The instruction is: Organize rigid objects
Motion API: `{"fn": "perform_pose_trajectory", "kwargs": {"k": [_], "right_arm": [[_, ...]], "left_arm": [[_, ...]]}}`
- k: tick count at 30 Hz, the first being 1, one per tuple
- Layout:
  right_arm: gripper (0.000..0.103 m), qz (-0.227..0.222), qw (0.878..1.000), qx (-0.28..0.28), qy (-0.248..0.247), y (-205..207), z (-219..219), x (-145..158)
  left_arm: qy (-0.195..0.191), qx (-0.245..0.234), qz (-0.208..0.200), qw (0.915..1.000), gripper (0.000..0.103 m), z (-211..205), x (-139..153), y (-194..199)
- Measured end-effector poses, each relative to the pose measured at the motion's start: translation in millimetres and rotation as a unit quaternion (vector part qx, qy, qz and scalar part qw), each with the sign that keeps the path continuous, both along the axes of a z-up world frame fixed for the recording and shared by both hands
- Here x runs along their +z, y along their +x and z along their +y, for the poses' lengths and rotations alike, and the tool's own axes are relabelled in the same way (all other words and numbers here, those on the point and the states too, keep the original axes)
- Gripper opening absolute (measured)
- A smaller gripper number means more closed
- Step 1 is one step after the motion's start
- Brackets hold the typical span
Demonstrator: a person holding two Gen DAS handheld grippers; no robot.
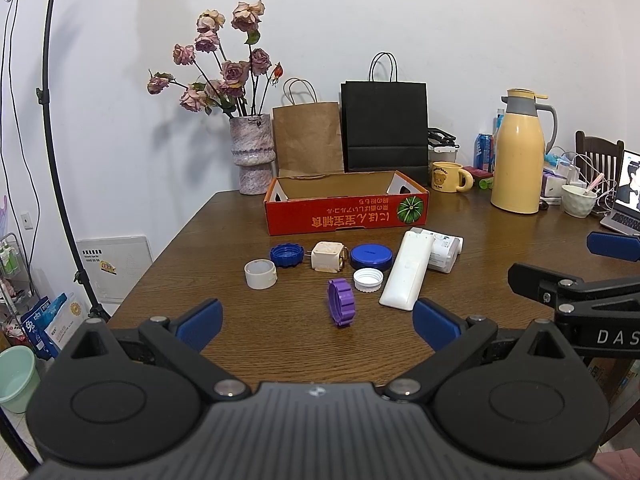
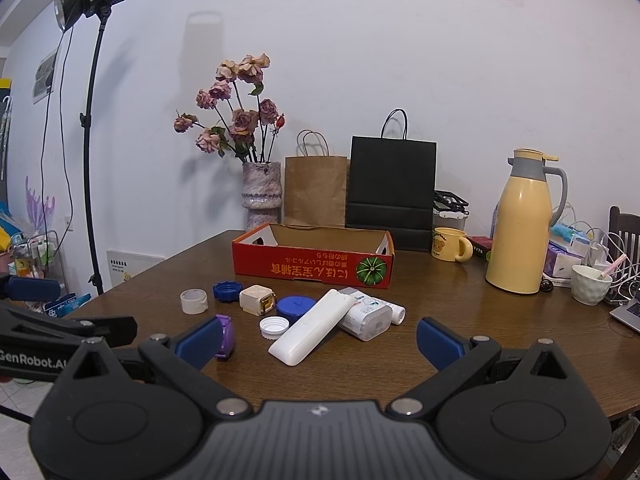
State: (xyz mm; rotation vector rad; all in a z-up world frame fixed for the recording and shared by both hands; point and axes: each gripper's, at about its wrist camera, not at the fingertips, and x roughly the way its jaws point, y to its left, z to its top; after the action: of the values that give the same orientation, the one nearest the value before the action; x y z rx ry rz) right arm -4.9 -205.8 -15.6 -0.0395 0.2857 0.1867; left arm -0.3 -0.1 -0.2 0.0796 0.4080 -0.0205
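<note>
Left wrist view has the left gripper (image 1: 318,322) spread wide and holding nothing, hovering over the near part of the brown wooden tabletop (image 1: 500,248). The purple ridged plastic ring (image 1: 341,302) stands on its edge right between the two blue pads, just ahead of them and touching neither. A bit further in sits the rest of the clutter in a loose row: a short white plastic cylinder (image 1: 261,274), a dark blue scalloped bottle cap (image 1: 287,255), a cream cube-shaped charger plug (image 1: 329,257), a round blue flat lid (image 1: 371,257), and a white ribbed screw cap (image 1: 368,280) just in front of that lid. The long white remote control (image 1: 406,274) lies angled to the right of the caps, leaning against a white labelled box (image 1: 444,254). Behind it all, toward the far edge, is the open red cardboard box with a green squash printed on it (image 1: 346,216).

Right wrist view: the right gripper (image 2: 320,342) is also gaping and empty, with the remote (image 2: 312,328) lying just ahead between its fingers. The purple ring (image 2: 224,336) is partly hidden behind its left pad.
</note>
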Motion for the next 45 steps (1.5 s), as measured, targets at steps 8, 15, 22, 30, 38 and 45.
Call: {"fn": "perform_pose_trajectory", "kwargs": {"k": [8,15,22,30,38,45], "right_arm": [[0.103,0.001,1.000,0.000,0.000,0,0,2],[0.103,0.000,1.000,0.000,-0.001,0,1,0],[0.103,0.000,1.000,0.000,-0.001,-1,1,0],[0.103,0.006,1.000,-0.006,-0.003,13,-5,-3],[0.103,0.028,0.999,-0.018,-0.003,38,-8,-16],[0.103,0.038,0.999,-0.024,-0.004,54,-10,-22]], "left_arm": [[-0.001,0.000,0.000,1.0000,0.103,0,0,0],[0.000,0.000,0.002,1.0000,0.103,-1,-3,0],[-0.001,0.000,0.004,1.0000,0.103,-1,-6,2],[-0.002,0.003,0.015,0.9999,0.103,1,-11,14],[0.000,0.001,0.033,0.9995,0.103,-1,-24,36],[-0.003,0.003,0.045,0.9990,0.103,-1,-32,56]]}}
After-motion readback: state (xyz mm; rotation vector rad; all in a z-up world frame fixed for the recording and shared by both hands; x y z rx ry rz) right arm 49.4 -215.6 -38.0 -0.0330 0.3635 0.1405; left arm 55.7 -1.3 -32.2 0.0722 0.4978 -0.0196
